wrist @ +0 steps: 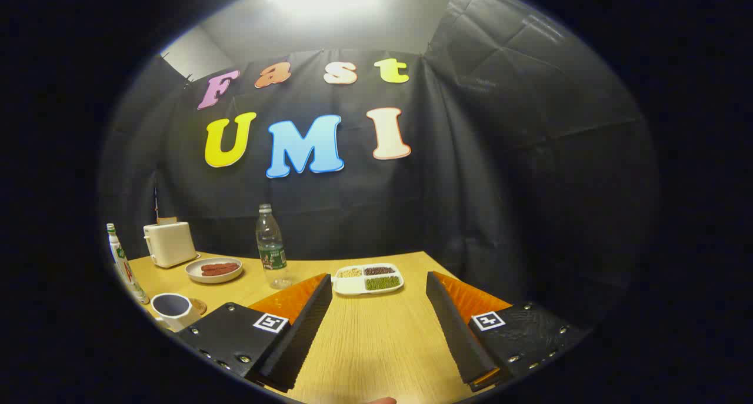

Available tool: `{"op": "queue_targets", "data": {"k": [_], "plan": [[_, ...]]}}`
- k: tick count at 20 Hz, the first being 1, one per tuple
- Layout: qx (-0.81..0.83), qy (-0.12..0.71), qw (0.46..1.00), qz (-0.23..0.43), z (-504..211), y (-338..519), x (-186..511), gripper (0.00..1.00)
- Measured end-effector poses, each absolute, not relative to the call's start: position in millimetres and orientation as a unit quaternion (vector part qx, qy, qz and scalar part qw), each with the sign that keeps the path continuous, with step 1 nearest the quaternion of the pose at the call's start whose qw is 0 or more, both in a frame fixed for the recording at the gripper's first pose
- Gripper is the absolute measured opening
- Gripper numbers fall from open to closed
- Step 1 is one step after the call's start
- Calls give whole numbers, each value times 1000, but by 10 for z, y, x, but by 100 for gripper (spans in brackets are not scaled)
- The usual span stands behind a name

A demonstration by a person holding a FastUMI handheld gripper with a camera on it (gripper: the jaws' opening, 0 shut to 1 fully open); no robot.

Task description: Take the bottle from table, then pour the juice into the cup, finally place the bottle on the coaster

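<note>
Now hand-held gripper [376, 298] spread wide, empty, above table [376, 345]; bottle [271, 246] upright beyond left finger.

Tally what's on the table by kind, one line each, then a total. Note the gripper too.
Bottles: 2, clear bottle and white bottle
Cups: 1, cup
Coasters: 1, coaster
Toasters: 1, toaster
Dishes: 2, plate and divided tray
Total: 7
The gripper hangs open over bare table.

tongs [376, 301] level, tilted slightly, fingers [306, 327] spread wide apart, nothing held between them, hovering above desk [376, 345].
</note>
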State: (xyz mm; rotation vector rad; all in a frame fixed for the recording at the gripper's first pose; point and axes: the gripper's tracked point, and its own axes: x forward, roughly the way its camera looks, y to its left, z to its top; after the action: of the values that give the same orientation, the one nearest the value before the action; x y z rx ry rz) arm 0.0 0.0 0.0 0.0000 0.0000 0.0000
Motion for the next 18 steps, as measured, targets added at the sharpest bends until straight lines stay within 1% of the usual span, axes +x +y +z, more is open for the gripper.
{"op": "queue_targets", "data": {"k": [3,6,13,15,18], "plan": [[-17,4,999,-32,261,156,-222,98],[-18,4,1000,-24,512,599,-462,98],[16,-22,995,91,779,2190,-1075,98],[21,-24,991,132,720,2671,-1226,98],[14,-9,984,175,524,3212,-1374,98]]}}
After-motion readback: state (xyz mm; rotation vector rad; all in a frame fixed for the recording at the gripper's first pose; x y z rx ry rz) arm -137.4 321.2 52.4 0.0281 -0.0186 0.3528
